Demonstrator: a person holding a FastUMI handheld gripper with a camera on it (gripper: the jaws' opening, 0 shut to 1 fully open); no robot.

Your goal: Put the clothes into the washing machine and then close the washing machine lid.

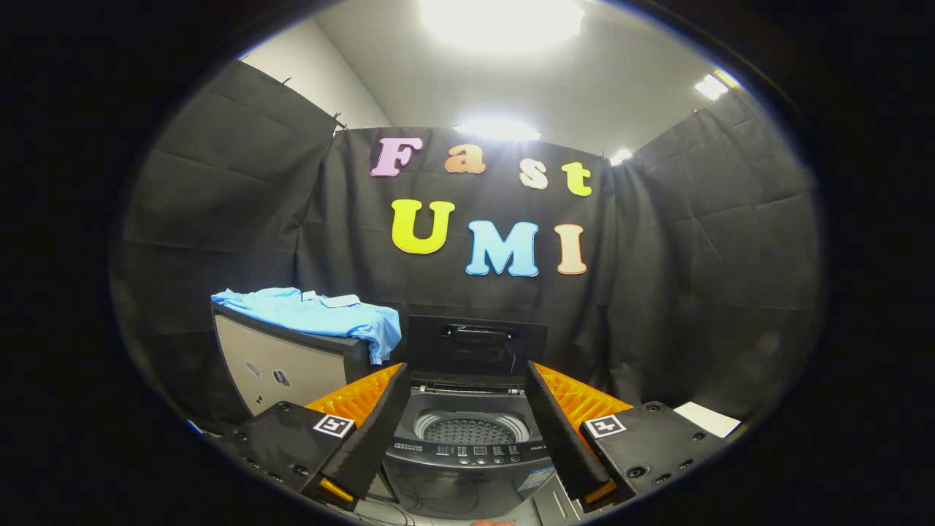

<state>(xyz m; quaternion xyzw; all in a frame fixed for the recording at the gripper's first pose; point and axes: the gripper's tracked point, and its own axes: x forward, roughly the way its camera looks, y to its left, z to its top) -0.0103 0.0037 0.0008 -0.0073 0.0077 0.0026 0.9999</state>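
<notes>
Held wide open and empty, the tool (467, 387) is aimed at the washing machine (467, 446), lid (476, 343) raised; a blue shirt (314, 310) is draped on the cabinet (281, 369) left of it.

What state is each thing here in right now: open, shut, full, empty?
Dark top-loading washing machine: lid raised upright, open.
Perforated metal drum: looks empty.
Light blue shirt: lying on the grey cabinet beside the machine, one edge hanging over.
Tool: fingers spread open, holding nothing.

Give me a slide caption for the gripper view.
Open gripper faces the washing machine, lid raised, blue shirt waiting on the cabinet beside it.
</notes>
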